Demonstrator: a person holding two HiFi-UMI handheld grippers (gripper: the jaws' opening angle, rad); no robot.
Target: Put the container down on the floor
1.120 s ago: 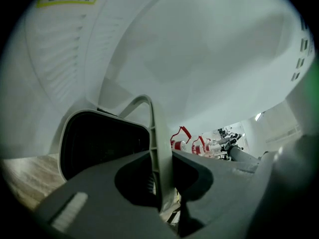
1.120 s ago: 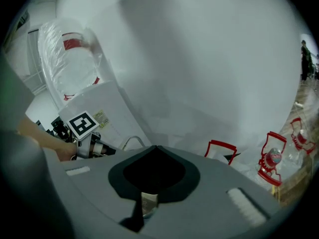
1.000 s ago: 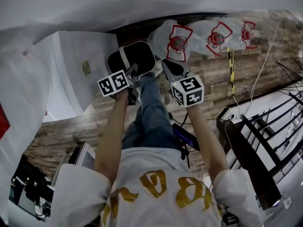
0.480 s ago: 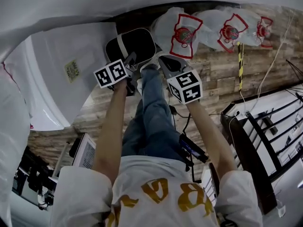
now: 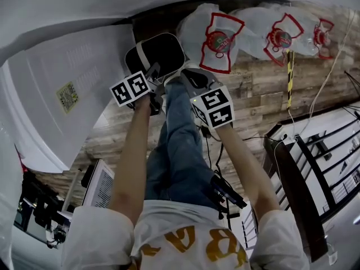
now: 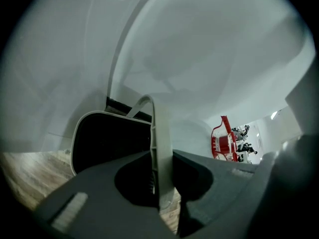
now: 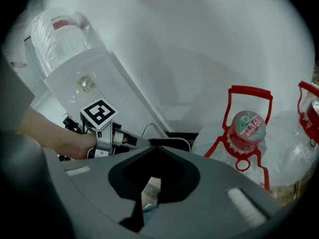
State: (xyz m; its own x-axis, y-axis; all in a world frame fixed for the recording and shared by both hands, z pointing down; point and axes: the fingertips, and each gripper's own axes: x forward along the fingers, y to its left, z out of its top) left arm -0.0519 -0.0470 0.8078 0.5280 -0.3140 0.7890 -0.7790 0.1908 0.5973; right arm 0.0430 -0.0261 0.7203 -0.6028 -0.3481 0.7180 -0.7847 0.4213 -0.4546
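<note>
The container [image 5: 160, 52] is a black bin with a white rim and a pale bail handle, held just above the wooden floor by the white wall. My left gripper [image 5: 155, 79] is shut on that handle [image 6: 159, 148], which runs upright between its jaws [image 6: 161, 180]; the bin's dark opening [image 6: 107, 138] lies just beyond. My right gripper [image 5: 190, 77] rests at the bin's right rim with its jaws together [image 7: 149, 156]. Only floor and denim show in the gap behind the tips. Whether they nip the rim is hidden. The bin [image 7: 169, 144] shows past them.
Several large water bottles with red handles [image 5: 218, 38] [image 7: 246, 128] lie on the floor right of the bin. A white appliance [image 5: 62, 94] [image 7: 94, 83] leans at the left. A black rack [image 5: 315, 162] and cables stand to the right. The person's legs [image 5: 177, 145] are below.
The right gripper has shifted left, closer to the bin's rim. The left gripper keeps its hold on the handle. The view has swung, bringing more of the white appliance in.
</note>
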